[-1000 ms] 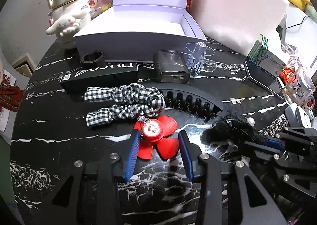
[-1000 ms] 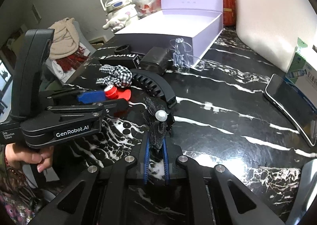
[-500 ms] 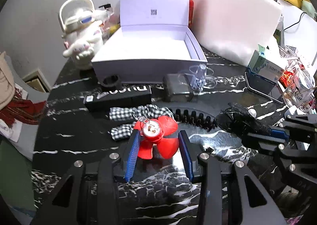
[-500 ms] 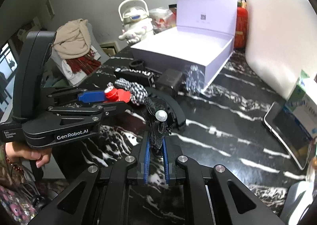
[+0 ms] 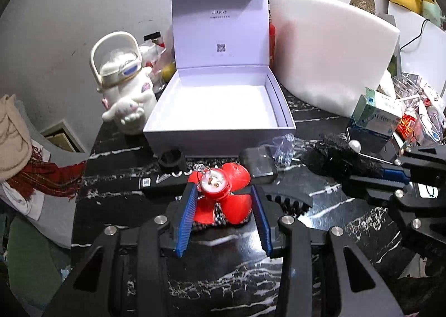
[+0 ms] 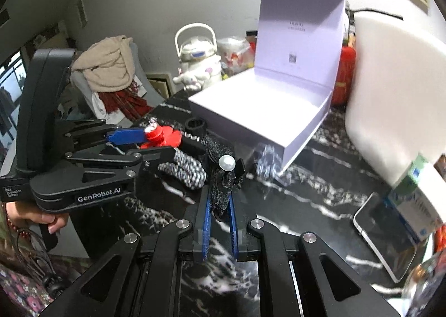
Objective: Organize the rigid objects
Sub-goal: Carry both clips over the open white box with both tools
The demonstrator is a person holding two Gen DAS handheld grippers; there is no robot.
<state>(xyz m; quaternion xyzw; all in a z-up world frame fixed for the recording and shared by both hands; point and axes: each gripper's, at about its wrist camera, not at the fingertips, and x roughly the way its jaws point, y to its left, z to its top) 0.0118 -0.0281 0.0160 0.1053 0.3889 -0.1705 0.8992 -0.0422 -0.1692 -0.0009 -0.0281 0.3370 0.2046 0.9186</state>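
My left gripper [image 5: 223, 194] is shut on a red flower-shaped clip [image 5: 223, 194] and holds it in the air above the black marble table [image 5: 223, 275]. It also shows in the right wrist view [image 6: 161, 135]. My right gripper [image 6: 220, 197] is shut on a black mesh hair clip with a pearl [image 6: 223, 177], also lifted; it shows in the left wrist view [image 5: 334, 161]. An open lilac box [image 5: 220, 108] stands empty just beyond both grippers, lid upright.
A checkered scrunchie [image 6: 184, 169], a black comb clip [image 5: 290, 200], a long black box [image 5: 167, 180], a dark case [image 5: 259, 161] and a clear clip [image 5: 281, 147] lie before the box. A white character bottle [image 5: 125, 94] stands left, a white foam block [image 5: 331, 60] right, a phone [image 6: 390, 233] far right.
Both grippers rose off the table with their clips and moved toward the open box. The scrunchie and comb clip stay on the table below.
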